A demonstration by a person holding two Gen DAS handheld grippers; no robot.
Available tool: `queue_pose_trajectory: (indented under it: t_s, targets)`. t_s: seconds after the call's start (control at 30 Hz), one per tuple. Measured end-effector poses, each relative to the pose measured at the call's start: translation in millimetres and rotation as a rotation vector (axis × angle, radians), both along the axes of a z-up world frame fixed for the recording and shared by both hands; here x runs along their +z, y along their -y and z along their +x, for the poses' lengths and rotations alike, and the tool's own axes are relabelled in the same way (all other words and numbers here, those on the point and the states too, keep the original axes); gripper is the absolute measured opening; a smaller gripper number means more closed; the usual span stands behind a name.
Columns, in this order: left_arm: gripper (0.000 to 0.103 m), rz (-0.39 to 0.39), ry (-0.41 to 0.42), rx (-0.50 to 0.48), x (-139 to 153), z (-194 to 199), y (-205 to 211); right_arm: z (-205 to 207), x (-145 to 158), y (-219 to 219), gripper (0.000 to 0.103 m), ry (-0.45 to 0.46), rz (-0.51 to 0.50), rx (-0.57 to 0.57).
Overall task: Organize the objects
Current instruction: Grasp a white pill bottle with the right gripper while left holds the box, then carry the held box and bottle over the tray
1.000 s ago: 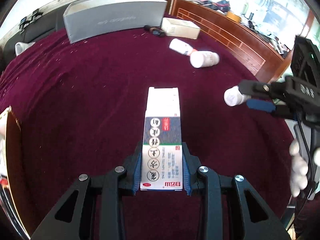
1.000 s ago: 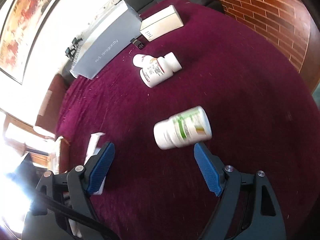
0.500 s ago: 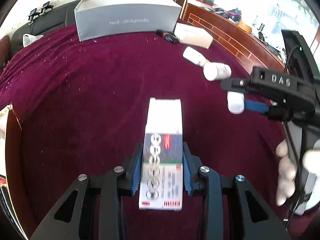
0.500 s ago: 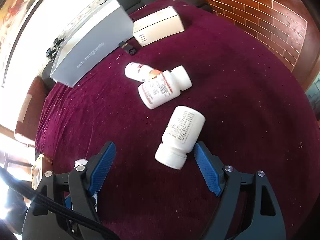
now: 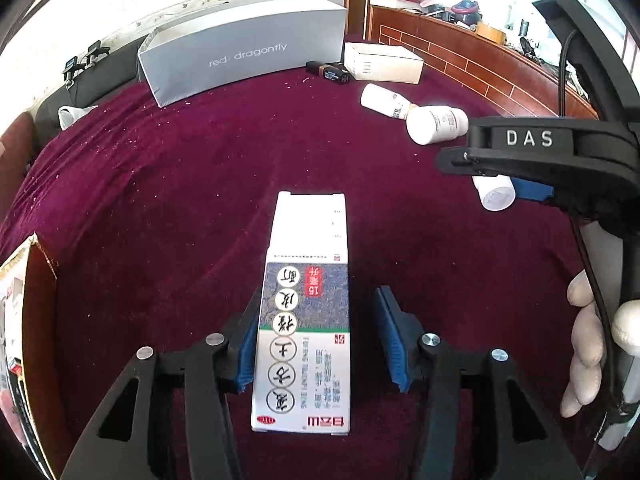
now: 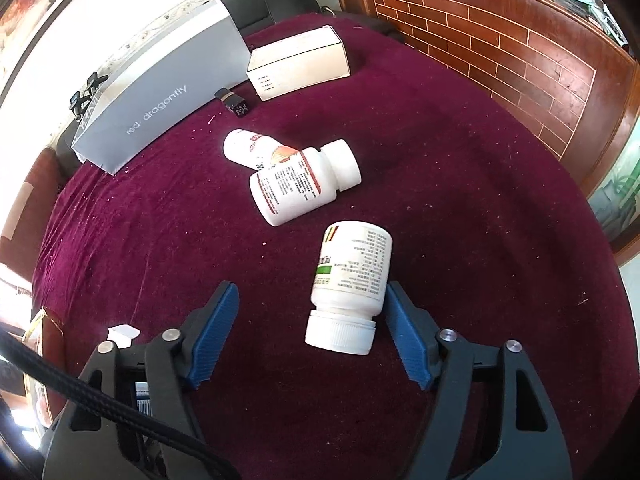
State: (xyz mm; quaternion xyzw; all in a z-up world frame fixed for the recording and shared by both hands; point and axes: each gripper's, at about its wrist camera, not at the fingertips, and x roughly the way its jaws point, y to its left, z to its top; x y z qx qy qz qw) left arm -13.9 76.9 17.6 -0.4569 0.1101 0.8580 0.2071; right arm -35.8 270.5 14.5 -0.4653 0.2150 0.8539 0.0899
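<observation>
A tall medicine carton (image 5: 304, 312) lies on the maroon cloth between the fingers of my left gripper (image 5: 318, 344), which is open; the right pad stands clear of it. My right gripper (image 6: 310, 332) is open around a white green-label bottle (image 6: 348, 284) lying with its cap toward me, close to the right pad. That bottle (image 5: 494, 194) and the right gripper (image 5: 520, 160) also show in the left wrist view. Two more white bottles (image 6: 296, 184) lie touching farther back; they also show in the left wrist view (image 5: 416, 114).
A grey "red dragonfly" box (image 5: 244, 60) stands at the back, with a white carton (image 6: 298, 64) and a small dark object (image 6: 234, 104) beside it. A brown box edge (image 5: 24, 320) is at the left. A brick-pattern wall (image 6: 520, 64) borders the right side.
My left gripper has opened and released the carton, which now rests on the cloth. My right gripper has moved forward around the green-label bottle, which has turned cap toward me.
</observation>
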Motion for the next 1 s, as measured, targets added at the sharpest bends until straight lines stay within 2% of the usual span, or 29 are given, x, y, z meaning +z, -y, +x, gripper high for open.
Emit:
queue_pose_trajectory:
  t_s: [0.03, 0.13, 0.53, 1.0]
  targets:
    - [0.028, -0.003, -0.004, -0.002, 1, 1, 0, 1, 1, 0, 0.058, 0.004, 0.017, 0.001]
    - [0.028, 0.023, 0.011, 0.0, 5, 5, 5, 2, 1, 0, 0.031, 0.011, 0.073, 0.009]
    - [0.029, 0.078, -0.056, 0.001, 42, 42, 22, 32, 10, 0, 0.031, -0.038, 0.003, 0.055]
    - [0.029, 0.117, -0.155, 0.016, 77, 95, 49, 89, 50, 29, 0.031, -0.134, -0.026, 0.113]
